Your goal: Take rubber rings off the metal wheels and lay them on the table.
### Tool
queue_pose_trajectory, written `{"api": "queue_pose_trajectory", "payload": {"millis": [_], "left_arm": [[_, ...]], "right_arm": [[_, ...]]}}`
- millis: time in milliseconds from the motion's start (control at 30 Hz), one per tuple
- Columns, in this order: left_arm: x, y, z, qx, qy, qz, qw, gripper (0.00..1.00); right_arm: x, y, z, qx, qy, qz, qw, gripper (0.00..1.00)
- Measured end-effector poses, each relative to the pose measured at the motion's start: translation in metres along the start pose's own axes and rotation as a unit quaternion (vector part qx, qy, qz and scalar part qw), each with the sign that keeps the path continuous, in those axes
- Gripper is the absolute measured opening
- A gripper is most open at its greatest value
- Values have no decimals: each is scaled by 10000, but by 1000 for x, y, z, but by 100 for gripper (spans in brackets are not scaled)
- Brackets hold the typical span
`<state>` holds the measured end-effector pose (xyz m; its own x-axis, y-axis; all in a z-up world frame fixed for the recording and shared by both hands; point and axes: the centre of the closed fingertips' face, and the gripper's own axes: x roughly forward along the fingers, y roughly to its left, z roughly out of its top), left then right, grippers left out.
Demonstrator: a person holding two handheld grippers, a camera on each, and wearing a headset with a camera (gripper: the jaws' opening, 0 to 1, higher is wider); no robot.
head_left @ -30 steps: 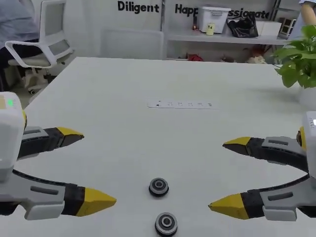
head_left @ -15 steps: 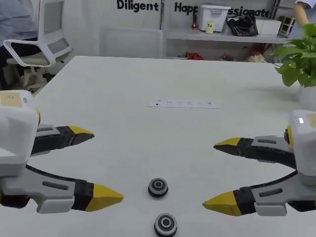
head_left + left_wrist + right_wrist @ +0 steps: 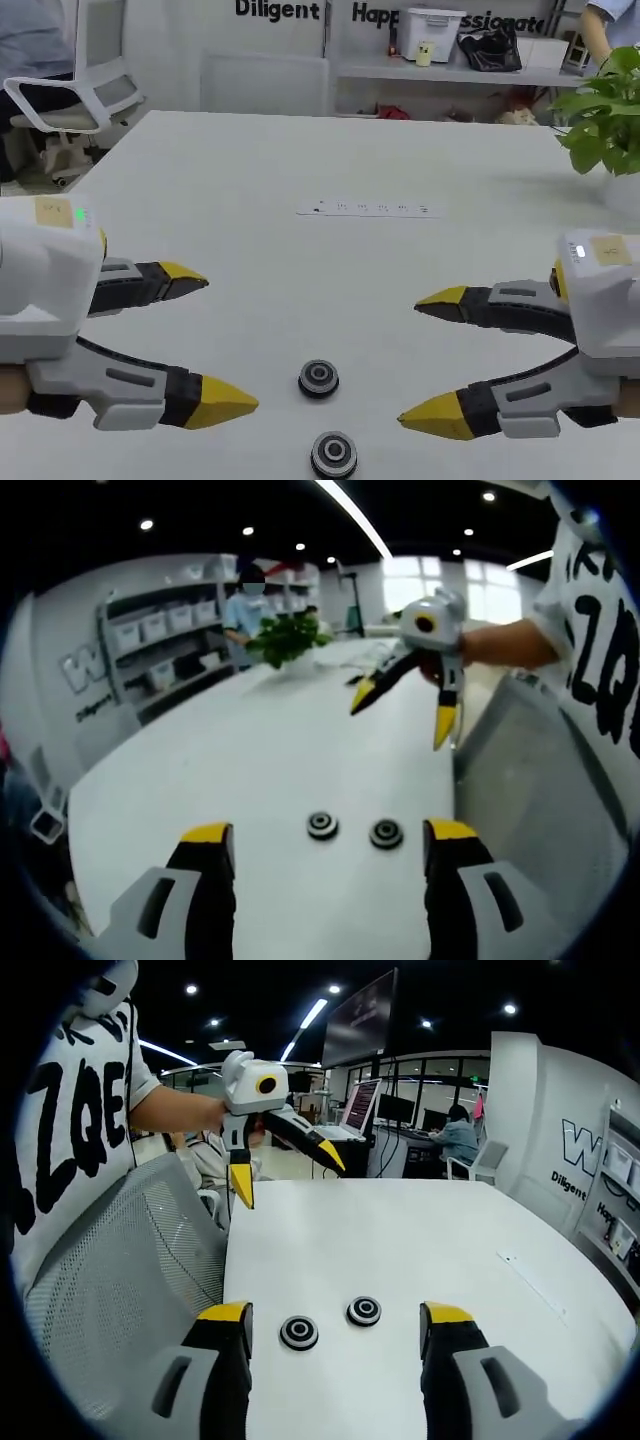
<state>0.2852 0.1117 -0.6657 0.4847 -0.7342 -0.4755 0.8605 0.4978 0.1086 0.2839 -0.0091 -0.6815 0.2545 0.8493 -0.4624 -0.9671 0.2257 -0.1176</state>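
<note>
Where the table [image 3: 250,170] lies nearest, one metal wheel [image 3: 334,453] sits flat, a second wheel [image 3: 318,378] just beyond, both wearing black rubber rings [image 3: 317,455]. Flanking them, the left gripper [image 3: 230,344] and right gripper [image 3: 409,362] hover, jaws spread wide, empty. Farther off lies a power strip [image 3: 368,209].

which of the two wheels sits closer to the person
The wheel at the bottom edge of the head view; the other wheel lies farther out, toward the power strip.
</note>
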Motion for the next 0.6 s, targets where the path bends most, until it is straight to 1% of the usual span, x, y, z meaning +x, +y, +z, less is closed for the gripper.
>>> {"api": "queue_pose_trajectory", "payload": {"millis": [100,267,600], "left_arm": [[4,-2,1,11,-45,-64,10000,77],[12,-5,-5,152,96,-188,9997,76],[24,-11,-11,113,129,-366,9992,74]], "right_arm": [[3,1,-4,20,18,57,10000,64],[8,2,-13,75,62,144,9998,63],[15,4,-26,179,120,305,9993,61]]}}
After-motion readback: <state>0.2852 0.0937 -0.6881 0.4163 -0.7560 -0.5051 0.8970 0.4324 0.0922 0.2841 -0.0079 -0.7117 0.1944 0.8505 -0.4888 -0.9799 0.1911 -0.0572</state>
